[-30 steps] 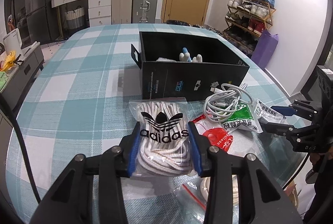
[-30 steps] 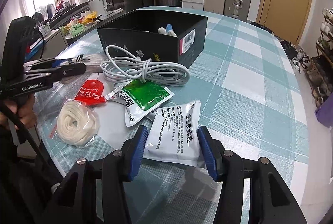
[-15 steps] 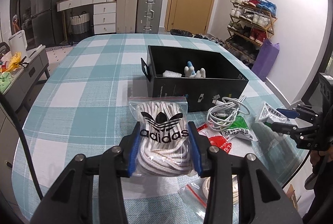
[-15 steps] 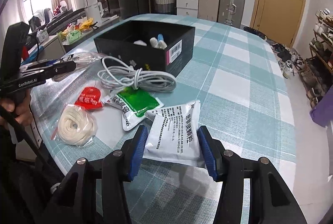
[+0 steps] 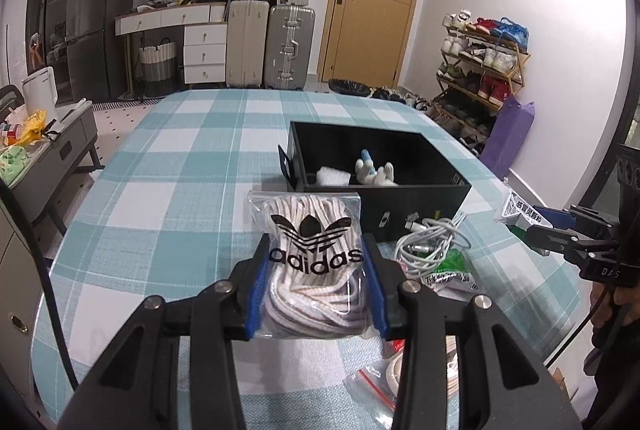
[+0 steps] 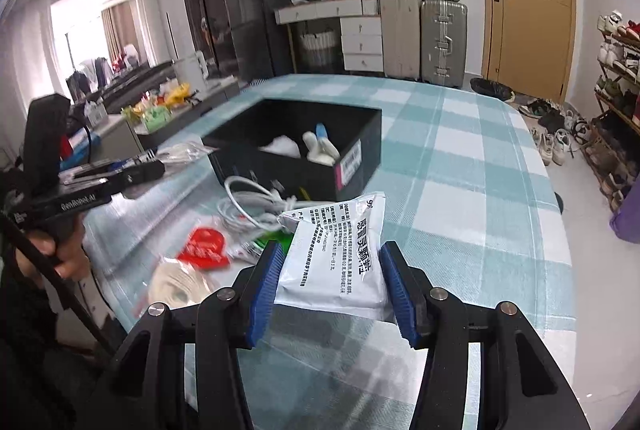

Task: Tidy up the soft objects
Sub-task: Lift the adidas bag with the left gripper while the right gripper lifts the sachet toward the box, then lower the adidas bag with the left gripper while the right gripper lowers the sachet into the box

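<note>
Both bags sit higher than a second ago — they have come up off the checked surface point(image 5: 168, 190), and the black box point(image 5: 420, 198) now looks lower and farther away in both views. The left gripper point(image 5: 316, 286) squeezes a clear bag of white laces point(image 5: 314, 262) between its blue pads, one pad on each side. The bag stands up tall, its long side running away from the camera, with its zip edge at the far end toward the box and its black logo facing up. The right gripper point(image 6: 334, 284) pinches a white packet point(image 6: 340, 250) the same way, and this one is in the air too. The packet's long side also points away from the camera, and its far corner leans toward the box point(image 6: 304, 166). Inside the box lie a white glove with blue on it point(image 5: 374, 172) and a white soft thing point(image 5: 334, 176). On the surface below, near the front of the box, lie a bundle of white cable point(image 5: 430, 244), a green and white packet point(image 5: 450, 270), a red packet point(image 6: 204, 244) and a small bag with a white coil in it point(image 6: 178, 284) — none of them touching either gripper.
</note>
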Demonstrator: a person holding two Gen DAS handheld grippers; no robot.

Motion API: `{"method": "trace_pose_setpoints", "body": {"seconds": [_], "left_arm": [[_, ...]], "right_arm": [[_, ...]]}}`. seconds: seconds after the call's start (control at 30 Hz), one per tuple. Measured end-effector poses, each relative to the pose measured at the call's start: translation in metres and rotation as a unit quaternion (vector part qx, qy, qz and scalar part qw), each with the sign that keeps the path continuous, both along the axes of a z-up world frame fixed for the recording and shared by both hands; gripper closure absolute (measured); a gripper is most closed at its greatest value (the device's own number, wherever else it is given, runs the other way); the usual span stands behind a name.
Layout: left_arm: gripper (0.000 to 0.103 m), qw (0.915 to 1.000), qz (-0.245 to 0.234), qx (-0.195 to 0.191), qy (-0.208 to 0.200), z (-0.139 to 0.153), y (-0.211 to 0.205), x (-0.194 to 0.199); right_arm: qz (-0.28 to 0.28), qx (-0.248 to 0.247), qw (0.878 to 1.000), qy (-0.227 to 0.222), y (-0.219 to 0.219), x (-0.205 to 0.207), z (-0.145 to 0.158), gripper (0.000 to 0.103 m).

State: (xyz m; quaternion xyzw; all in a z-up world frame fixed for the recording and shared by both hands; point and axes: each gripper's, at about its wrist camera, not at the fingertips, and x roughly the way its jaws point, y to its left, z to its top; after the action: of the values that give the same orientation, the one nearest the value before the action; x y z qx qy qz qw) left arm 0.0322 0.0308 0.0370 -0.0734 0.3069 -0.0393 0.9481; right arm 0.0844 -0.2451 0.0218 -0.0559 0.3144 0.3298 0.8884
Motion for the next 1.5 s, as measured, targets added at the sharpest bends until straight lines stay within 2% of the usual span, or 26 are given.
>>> {"method": "trace_pose_setpoints", "body": {"seconds": [0.4, 1.1, 1.5], "left_arm": [[0.063, 0.9994, -0.003, 0.000, -0.036, 0.022, 0.002, 0.007], [0.063, 0.9979, -0.016, 0.018, -0.061, 0.041, -0.005, 0.042], [0.063, 0.9971, -0.027, 0.019, -0.068, 0.047, -0.015, 0.069]], "right_arm": [[0.019, 0.052, 0.998, -0.022, 0.015, -0.004, 0.024, 0.052], [0.000, 0.088, 0.995, -0.040, 0.043, 0.021, 0.047, 0.052], [-0.019, 0.088, 0.995, -0.050, 0.054, 0.046, 0.063, 0.052]]}}
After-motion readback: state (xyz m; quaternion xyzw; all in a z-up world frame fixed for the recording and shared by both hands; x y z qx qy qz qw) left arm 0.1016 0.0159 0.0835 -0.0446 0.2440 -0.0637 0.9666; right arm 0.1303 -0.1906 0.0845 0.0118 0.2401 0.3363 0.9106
